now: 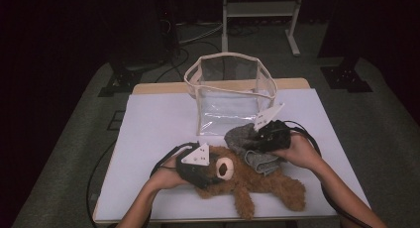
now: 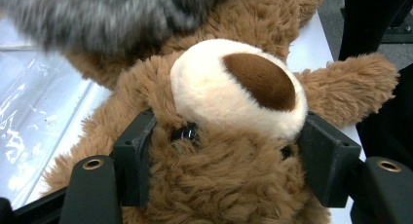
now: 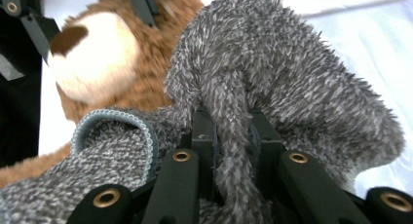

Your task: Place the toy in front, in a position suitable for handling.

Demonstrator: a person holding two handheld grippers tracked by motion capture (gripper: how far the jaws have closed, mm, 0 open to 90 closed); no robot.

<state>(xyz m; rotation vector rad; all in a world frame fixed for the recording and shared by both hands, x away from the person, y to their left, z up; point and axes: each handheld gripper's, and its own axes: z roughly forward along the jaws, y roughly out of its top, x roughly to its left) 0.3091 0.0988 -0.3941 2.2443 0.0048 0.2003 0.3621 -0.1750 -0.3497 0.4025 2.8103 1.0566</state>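
**Bear pinned, cloth lifted**

From above, our left hand-held gripper (image 1: 200,171) clamps the teddy bear (image 1: 247,181) lying lengthwise across the tabletop (image 1: 148,124). Left gripper view: jaws squeeze its head. Right gripper view: our right hand-held gripper (image 3: 233,136) pinches the grey cloth (image 3: 272,73) just beyond the bear.

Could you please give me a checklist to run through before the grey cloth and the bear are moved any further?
1. Left gripper clamped on the bear: ok, jaws press both sides of its head.
2. Right gripper holding the cloth: ok, a fold is pinched between shut jaws.
3. Cloth free of the bear: not ok, its lower part lies on the bear.
4. Bag upright with top open: ok.
5. Bag interior free: cannot tell, reflections hide it.
6. Bear fully on the table: ok, though one leg nears the front edge.
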